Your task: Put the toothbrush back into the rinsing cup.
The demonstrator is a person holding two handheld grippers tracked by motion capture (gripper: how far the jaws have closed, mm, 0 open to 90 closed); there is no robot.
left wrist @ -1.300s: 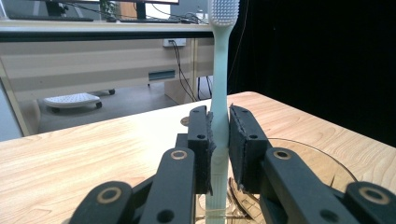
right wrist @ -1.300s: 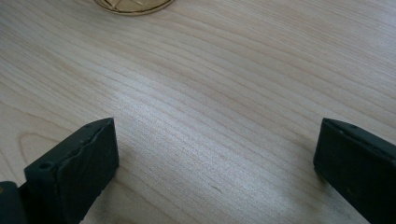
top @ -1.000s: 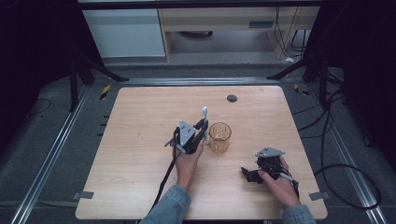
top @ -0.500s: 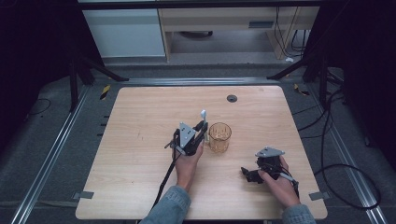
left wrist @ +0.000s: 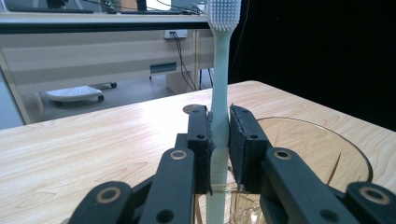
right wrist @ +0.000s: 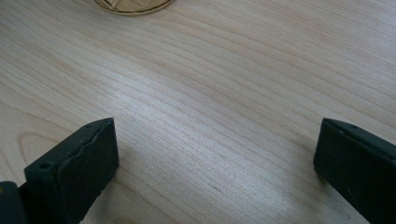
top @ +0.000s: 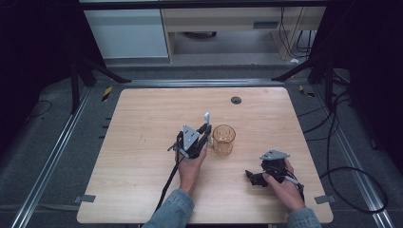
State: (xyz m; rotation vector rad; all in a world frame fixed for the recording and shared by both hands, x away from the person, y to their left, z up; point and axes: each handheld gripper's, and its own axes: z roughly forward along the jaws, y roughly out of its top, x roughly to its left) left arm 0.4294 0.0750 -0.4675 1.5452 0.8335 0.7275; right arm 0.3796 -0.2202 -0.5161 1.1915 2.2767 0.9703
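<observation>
Left tongs (top: pixel 205 134) clamped on a toothbrush (left wrist: pixel 220 84), handle gripped about mid-length, bristle head up, shaft near upright. In the left gripper view the handle's lower end hangs at the near rim of the amber cup (left wrist: pixel 327 154), just beside it; cannot tell whether the tip is already inside the rim or just outside. High view: cup (top: pixel 223 139) stands mid-table, immediately right of the left tongs, upright and empty as far as visible.

Right tongs (right wrist: pixel 215 154) spread wide, nothing between them, resting low over bare table (right wrist: pixel 233 84) near the front right corner, well apart from the cup.

Step in hand, by my reading: standing the toothbrush in the cup. Brush is lifted and aligned; drop not yet made.

Next move calls for: carry the handle end over the cup mouth, lower until it meets the bottom, then release. Risk: a light cup may tip or slide if the handle strikes the rim; the idle right tongs could steady it.
</observation>
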